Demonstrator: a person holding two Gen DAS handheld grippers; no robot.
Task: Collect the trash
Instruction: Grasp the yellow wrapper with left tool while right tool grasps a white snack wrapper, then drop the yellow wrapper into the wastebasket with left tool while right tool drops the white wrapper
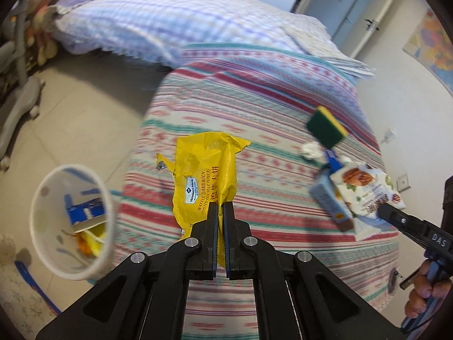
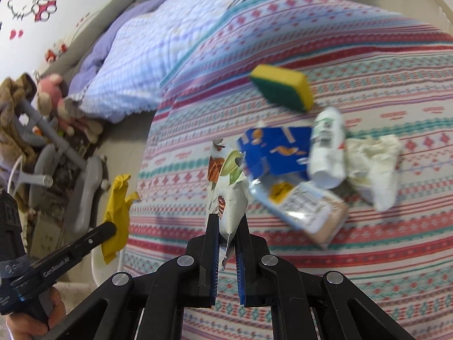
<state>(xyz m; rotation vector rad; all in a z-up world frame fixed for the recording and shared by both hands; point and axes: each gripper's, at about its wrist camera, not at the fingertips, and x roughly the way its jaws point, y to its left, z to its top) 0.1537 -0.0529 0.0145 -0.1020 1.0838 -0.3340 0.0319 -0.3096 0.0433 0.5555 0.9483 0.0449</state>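
Note:
My left gripper (image 1: 220,208) is shut on a yellow waffle-sandwich wrapper (image 1: 203,175), held above the striped bed beside a white bin (image 1: 70,226). The wrapper also shows in the right wrist view (image 2: 117,212). My right gripper (image 2: 228,221) is shut on a white snack packet with nut pictures (image 2: 229,192), lifted over the bed; it also shows in the left wrist view (image 1: 365,189). On the bed lie a blue carton (image 2: 271,150), a white bottle (image 2: 327,147), crumpled tissue (image 2: 373,164), a flattened box (image 2: 305,209) and a yellow-green sponge (image 2: 283,87).
The bin on the floor left of the bed holds a blue box (image 1: 85,212) and yellow scraps. A checked quilt (image 1: 158,19) covers the bed's far end. A grey stroller frame (image 2: 56,147) and plush toys (image 2: 53,96) stand on the floor at left.

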